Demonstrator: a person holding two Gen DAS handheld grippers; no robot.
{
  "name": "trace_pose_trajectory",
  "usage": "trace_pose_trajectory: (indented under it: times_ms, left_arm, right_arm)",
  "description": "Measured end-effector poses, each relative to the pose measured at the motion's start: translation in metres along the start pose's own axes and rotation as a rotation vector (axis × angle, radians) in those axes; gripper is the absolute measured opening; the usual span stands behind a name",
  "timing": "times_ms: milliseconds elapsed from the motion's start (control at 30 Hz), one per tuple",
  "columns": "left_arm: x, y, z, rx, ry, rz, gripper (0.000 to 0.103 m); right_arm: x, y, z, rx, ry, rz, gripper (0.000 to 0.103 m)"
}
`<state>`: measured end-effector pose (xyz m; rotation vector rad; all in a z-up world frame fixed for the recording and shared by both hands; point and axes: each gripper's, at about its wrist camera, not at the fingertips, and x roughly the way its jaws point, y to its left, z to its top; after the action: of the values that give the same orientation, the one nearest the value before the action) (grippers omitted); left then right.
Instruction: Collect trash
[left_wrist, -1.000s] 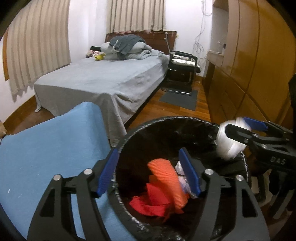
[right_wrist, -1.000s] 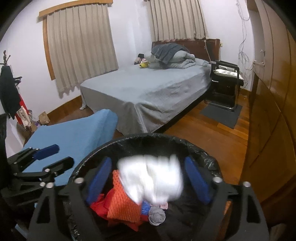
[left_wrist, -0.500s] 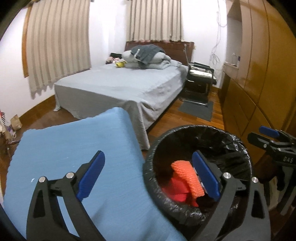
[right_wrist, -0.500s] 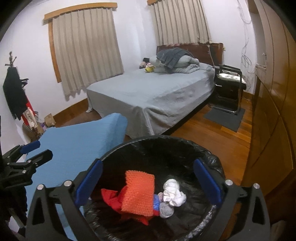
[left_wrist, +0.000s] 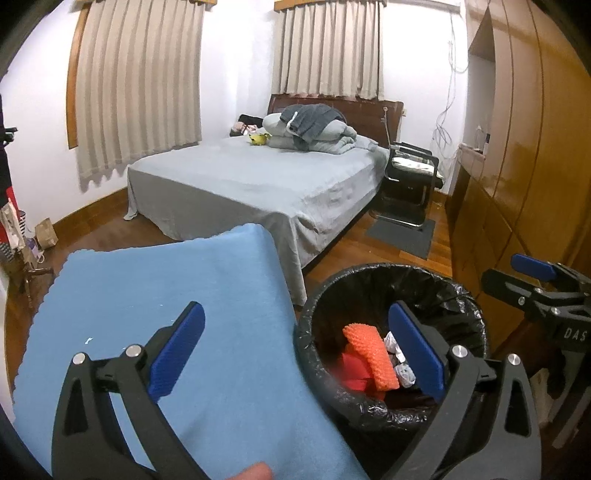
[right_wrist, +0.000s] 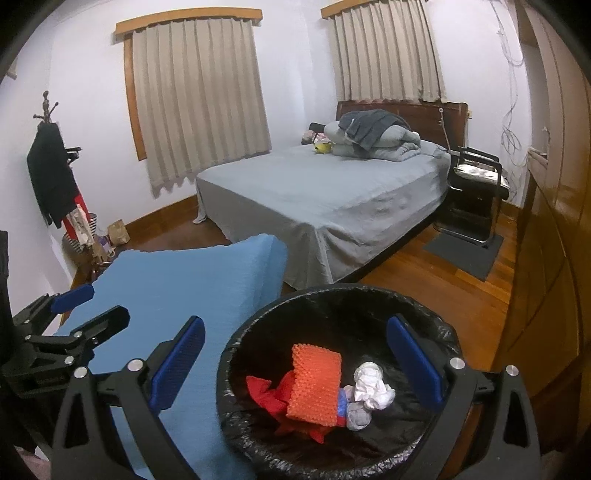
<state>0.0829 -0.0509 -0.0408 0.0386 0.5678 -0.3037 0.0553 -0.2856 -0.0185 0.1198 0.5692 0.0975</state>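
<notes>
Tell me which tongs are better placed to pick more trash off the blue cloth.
Probably left: the left tongs hang open over the blue cloth, while the right tongs frame the bin.

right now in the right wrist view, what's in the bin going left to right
red cloth → orange bumpy sponge → white crumpled paper, all lying in the black-lined trash bin

The red cloth (right_wrist: 269, 395) lies half buried under the orange spiky pad (right_wrist: 314, 384); a fingertip (left_wrist: 251, 472) is cut off by the bottom edge.
</notes>
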Motion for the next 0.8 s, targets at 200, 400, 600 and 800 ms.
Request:
trace_pose_trajectory:
  times_ms: [200, 400, 600, 800]
  left_arm:
    - [-0.018, 0.005, 0.003, -0.015, -0.039, 0.006, 0.097]
    - [-0.033, 0.001, 0.006, -0.008, -0.074, 0.016, 0.097]
    - [-0.045, -0.001, 0.010, -0.011, -0.097, 0.022, 0.097]
    - [-0.050, -0.001, 0.011, -0.020, -0.107, 0.023, 0.097]
  right_arm:
    - [-0.008, 0.004, 0.004, 0.012, 0.011, 0.010, 0.097]
    - [-0.017, 0.008, 0.008, 0.019, 0.005, 0.012, 0.097]
    - [-0.024, 0.014, 0.010, -0.001, -0.010, 0.016, 0.097]
    - [-0.027, 0.016, 0.010, -0.001, -0.014, 0.016, 0.097]
